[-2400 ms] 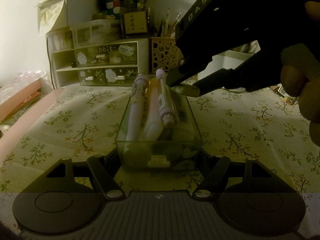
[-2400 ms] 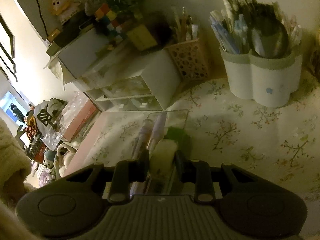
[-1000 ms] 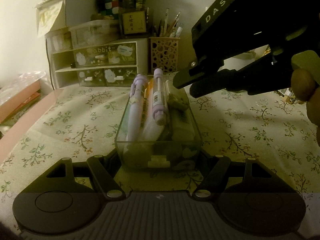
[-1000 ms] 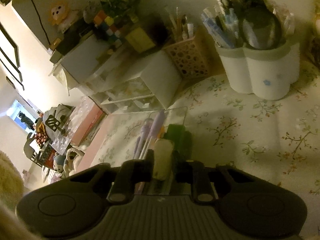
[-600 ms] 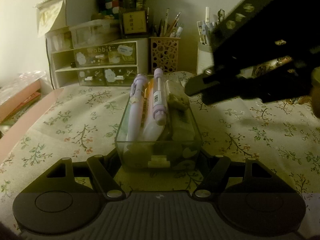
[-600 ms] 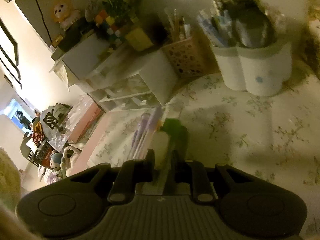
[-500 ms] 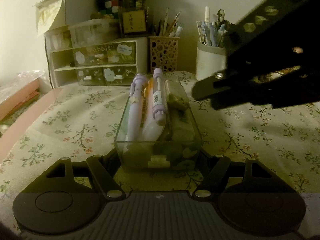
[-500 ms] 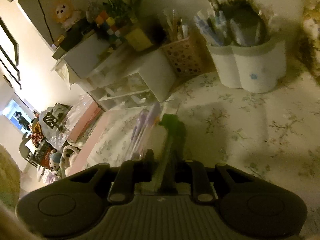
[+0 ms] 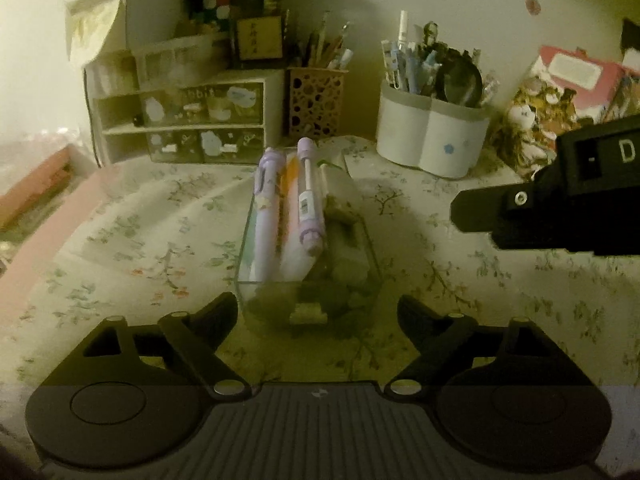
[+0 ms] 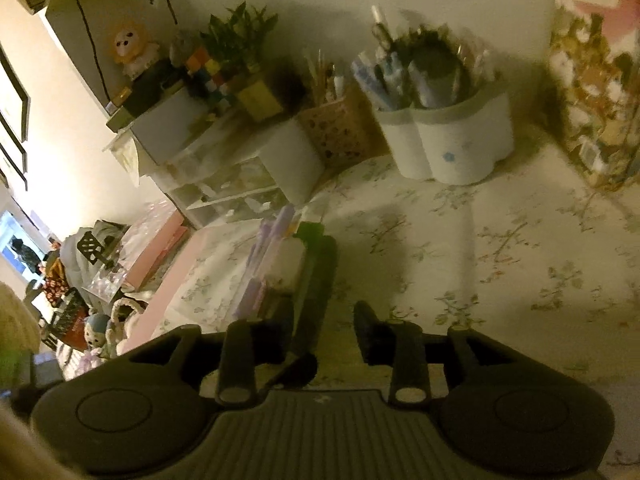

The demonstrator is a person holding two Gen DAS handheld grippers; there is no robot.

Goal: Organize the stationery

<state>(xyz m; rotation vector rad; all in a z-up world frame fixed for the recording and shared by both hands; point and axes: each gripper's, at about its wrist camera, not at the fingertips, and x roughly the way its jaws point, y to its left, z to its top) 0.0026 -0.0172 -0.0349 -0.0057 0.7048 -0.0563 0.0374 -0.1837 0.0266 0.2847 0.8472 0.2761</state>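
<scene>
Now the clear box sits on the floral cloth, just ahead of the left gripper, whose fingers are spread wide and clear of it. Inside lie two purple pens, an orange pen and an eraser. Right gripper is off to the box's right, fingers apart, holding nothing. White holder stands behind.

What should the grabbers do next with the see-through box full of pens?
Probably close the left gripper on the clear box and carry it toward the drawer organizer. Its fingers stand open either side of the box's near end, the pens already lie inside, and the right gripper is open and empty.
</scene>
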